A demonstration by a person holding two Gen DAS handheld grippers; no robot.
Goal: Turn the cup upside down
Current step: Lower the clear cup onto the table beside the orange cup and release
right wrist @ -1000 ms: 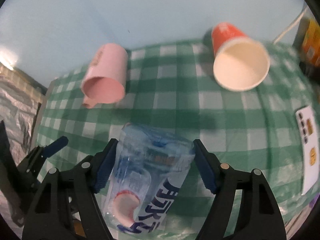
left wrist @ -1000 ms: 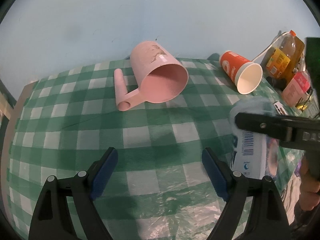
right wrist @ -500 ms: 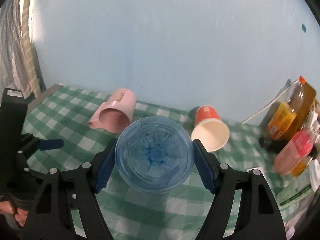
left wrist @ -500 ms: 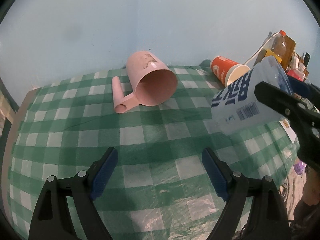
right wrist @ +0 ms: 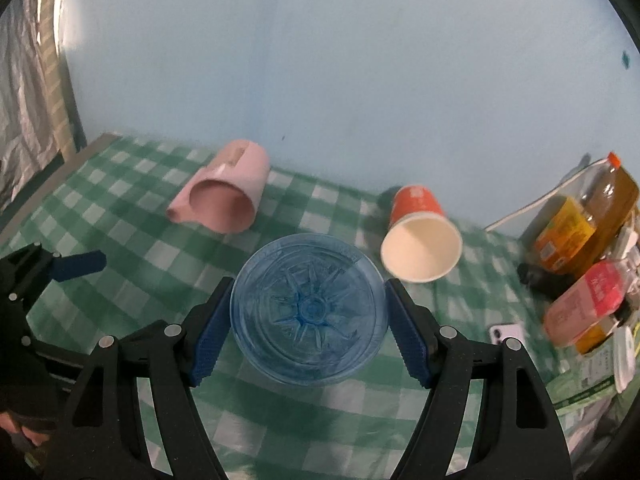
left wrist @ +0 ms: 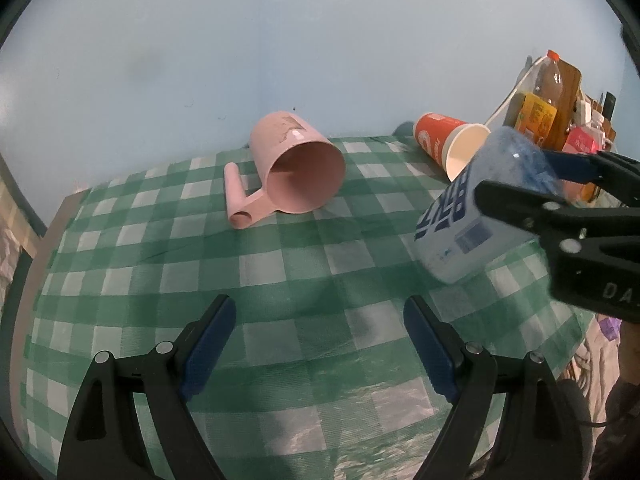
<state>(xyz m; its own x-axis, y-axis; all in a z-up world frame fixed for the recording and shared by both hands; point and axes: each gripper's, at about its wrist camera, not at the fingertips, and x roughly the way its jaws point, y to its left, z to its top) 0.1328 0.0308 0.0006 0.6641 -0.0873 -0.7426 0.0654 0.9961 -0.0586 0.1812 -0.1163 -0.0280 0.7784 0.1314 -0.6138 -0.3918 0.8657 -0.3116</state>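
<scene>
- My right gripper (right wrist: 308, 316) is clamping its blue pads on both sides of a clear blue plastic cup (right wrist: 308, 312), whose moulded star-patterned base is facing the right wrist camera.
- In the left wrist view the same cup (left wrist: 476, 216) is hanging tilted in the air over the right side of the checked tablecloth (left wrist: 280, 264), its printed blue lettering and a barcode showing, its rim pointing down and towards me.
- My left gripper (left wrist: 316, 344) is hovering with its fingers wide apart and nothing between them, over the near middle of the tablecloth.
- A pink mug (left wrist: 296, 176) is lying on its side near the far edge, handle touching the cloth, mouth turned towards me.
- An orange paper cup (left wrist: 448, 144) is lying on its side towards the far right corner, white inside showing.
- At the right edge a bottle of amber drink (right wrist: 580, 224) and a pink-labelled bottle (right wrist: 580, 308) are standing close together, a phone (right wrist: 506, 334) lying flat near them.
</scene>
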